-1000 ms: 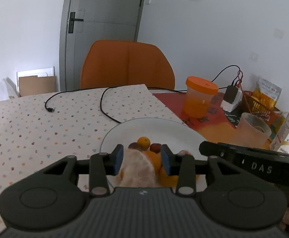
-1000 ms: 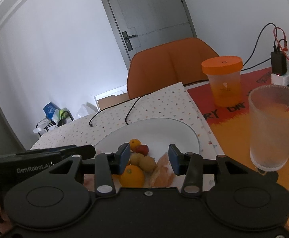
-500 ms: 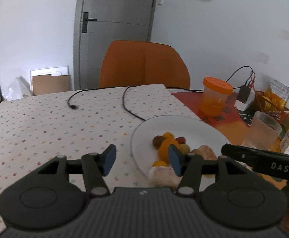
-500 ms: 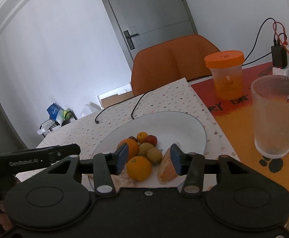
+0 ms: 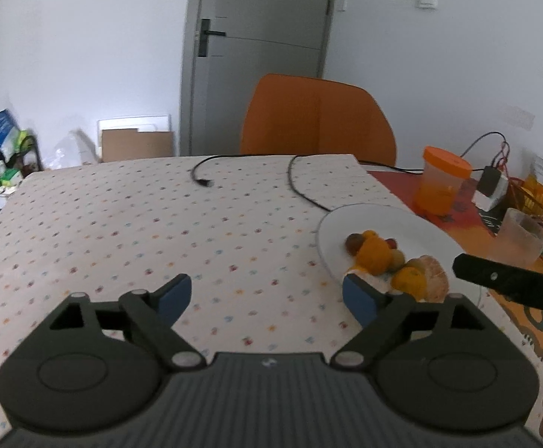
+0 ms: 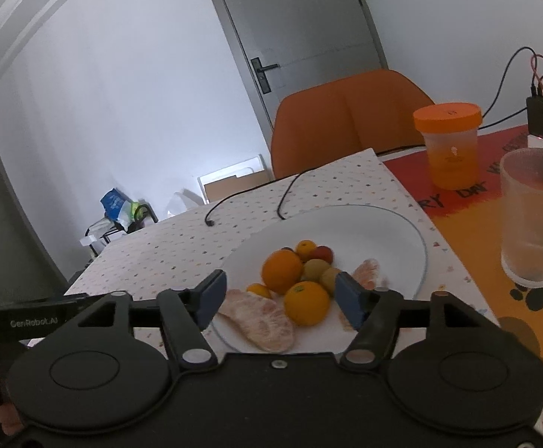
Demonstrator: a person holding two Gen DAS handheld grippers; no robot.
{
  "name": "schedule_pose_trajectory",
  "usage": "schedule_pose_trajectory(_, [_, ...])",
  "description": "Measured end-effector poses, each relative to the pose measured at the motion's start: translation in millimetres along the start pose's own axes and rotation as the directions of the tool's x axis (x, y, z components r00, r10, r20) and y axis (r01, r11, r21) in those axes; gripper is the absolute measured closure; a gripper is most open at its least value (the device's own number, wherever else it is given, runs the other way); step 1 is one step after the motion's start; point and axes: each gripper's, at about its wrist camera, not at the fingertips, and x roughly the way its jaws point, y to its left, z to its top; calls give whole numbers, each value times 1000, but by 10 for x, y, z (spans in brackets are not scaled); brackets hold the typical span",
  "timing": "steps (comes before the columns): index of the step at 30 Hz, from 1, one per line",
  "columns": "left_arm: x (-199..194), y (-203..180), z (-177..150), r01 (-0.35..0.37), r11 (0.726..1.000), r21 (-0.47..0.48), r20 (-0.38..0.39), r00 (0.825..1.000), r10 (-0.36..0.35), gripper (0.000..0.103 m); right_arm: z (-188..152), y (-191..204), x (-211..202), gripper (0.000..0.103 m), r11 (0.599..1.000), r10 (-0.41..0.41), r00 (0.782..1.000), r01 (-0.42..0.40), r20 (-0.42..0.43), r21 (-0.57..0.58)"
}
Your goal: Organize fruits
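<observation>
Both grippers hang wide open and empty: the left gripper (image 5: 267, 296) beside the plate (image 6: 383, 224), the right gripper (image 6: 280, 295) framing the fruit (image 6: 293, 276) gathered there, seemingly ready to pick.

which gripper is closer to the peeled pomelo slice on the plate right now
Right. The right gripper frames the peeled pomelo slice; the left gripper sits over the tablecloth, left of the plate.

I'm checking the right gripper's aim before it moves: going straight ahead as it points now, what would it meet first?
Probably the orange at the near edge of the white plate; it sits between the open jaws of the right gripper, though depth is uncertain.
</observation>
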Motion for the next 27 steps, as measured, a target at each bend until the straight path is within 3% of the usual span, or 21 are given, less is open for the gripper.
schedule_pose_trajectory(5, [-122,152,-69,-23,1000,-17,-5,1000,23,7,-35,165,32,29,1000,5,1000,-5,-11,-25])
schedule_pose_trajectory(18, [-385,593,-200,-90,992,-85,-14,996,89,2,-130,554,52,0,997,-23,999,19,-44,-79])
schedule_pose_trajectory(27, [-595,770,-280,-107,991,-76,10,994,108,0,-156,784,-9,0,995,-12,998,6,-59,-102])
